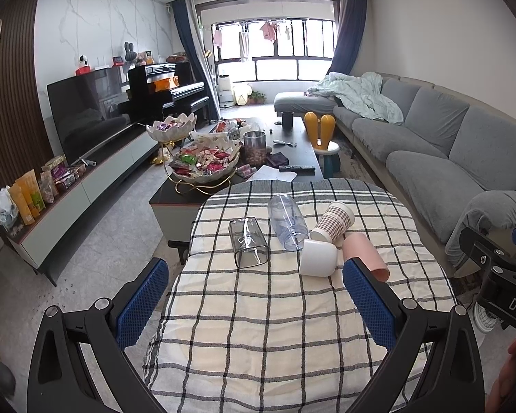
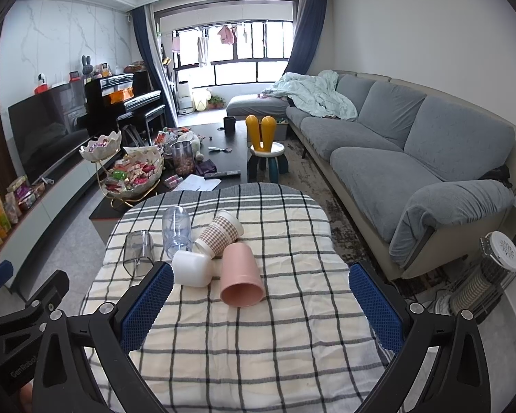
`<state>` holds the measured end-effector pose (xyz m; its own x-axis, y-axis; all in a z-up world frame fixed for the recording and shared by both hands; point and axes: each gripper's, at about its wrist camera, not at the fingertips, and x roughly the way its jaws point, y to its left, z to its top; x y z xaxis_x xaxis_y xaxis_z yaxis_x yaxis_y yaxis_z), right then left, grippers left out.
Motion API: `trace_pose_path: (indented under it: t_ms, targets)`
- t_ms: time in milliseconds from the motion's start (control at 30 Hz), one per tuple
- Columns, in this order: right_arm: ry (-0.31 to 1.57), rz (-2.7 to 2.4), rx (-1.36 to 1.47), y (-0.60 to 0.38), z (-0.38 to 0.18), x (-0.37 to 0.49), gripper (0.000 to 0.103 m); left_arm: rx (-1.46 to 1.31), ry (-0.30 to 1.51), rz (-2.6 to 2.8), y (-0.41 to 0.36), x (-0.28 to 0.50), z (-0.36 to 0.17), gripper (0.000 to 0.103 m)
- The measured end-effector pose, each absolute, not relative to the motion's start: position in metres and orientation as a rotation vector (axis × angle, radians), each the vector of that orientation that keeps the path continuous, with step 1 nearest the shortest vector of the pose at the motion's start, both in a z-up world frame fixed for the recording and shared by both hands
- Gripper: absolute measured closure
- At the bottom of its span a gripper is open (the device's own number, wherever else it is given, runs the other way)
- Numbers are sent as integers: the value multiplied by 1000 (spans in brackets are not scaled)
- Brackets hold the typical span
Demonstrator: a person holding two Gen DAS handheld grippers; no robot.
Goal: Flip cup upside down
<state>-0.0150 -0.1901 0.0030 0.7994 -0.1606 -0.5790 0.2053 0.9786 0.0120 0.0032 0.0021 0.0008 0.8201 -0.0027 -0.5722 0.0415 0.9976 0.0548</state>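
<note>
Five empty cups (image 2: pixel 241 275) on sides

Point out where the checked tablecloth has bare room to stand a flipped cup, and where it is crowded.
Free: the near half of the tablecloth, from the pink cup to both open grippers, and the right side beyond it. Crowded: the far left, where the smoky square glass, clear bottle, checked cup and white cup cluster.

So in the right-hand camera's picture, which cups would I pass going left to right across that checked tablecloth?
Smoky grey square cup → clear bluish cup → white cup → brown houndstooth cup → pink cup. All five lie on their sides.
</note>
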Motion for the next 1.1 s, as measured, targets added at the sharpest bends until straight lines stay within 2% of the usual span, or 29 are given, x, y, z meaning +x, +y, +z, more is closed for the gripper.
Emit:
trace_pose_path:
  t_ms: [600, 800, 1100]
  targets:
    - [652, -187, 60, -185, -9, 9, 0, 49, 652, -1, 14, 21, -21, 0]
    - [685, -144, 43, -169, -16, 34, 1, 37, 667, 18, 28, 42, -26, 0]
    - [798, -67, 65, -147, -43, 117, 1, 0, 704, 50, 52, 87, -39, 0]
